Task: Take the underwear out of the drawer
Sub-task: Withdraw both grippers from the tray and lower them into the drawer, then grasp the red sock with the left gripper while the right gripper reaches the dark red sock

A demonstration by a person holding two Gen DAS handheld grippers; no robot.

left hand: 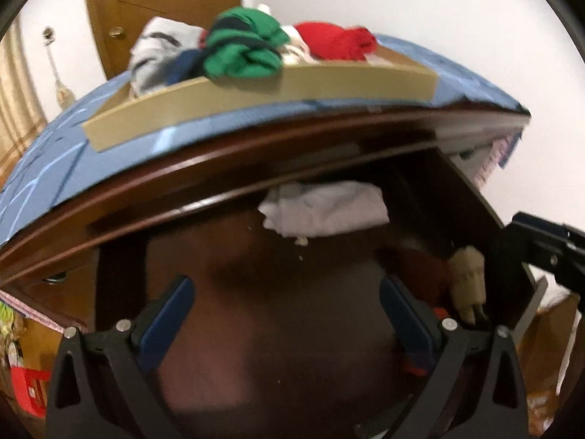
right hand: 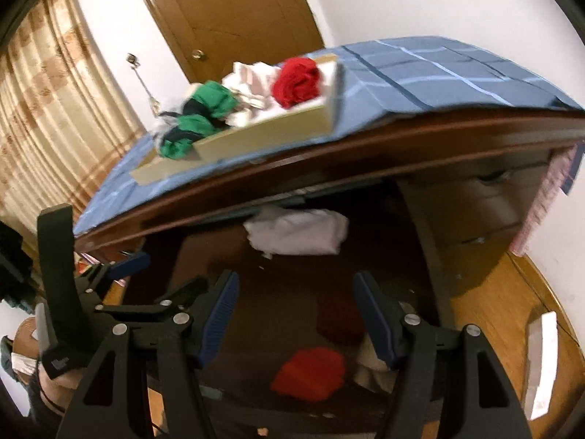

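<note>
The dark wooden drawer (left hand: pixel 292 329) is pulled open below the desk top. A white folded garment (left hand: pixel 325 209) lies at its back, also in the right wrist view (right hand: pixel 298 233). A red garment (right hand: pixel 310 369) and a dark red one (right hand: pixel 338 316) lie near the drawer's front right. My left gripper (left hand: pixel 287 314) is open and empty above the drawer. My right gripper (right hand: pixel 294 314) is open and empty above it too. A beige tray (left hand: pixel 256 98) on the desk top holds green (left hand: pixel 241 49), red (left hand: pixel 336 40) and grey-white garments.
A blue checked cloth (right hand: pixel 420 73) covers the desk top. A cream plug-like object (left hand: pixel 468 278) sits at the drawer's right side. The right gripper's body (left hand: pixel 548 248) shows at the right edge. A brown door (right hand: pixel 226 11), a curtain (right hand: pixel 47 109) and wooden floor (right hand: pixel 493 311) surround the desk.
</note>
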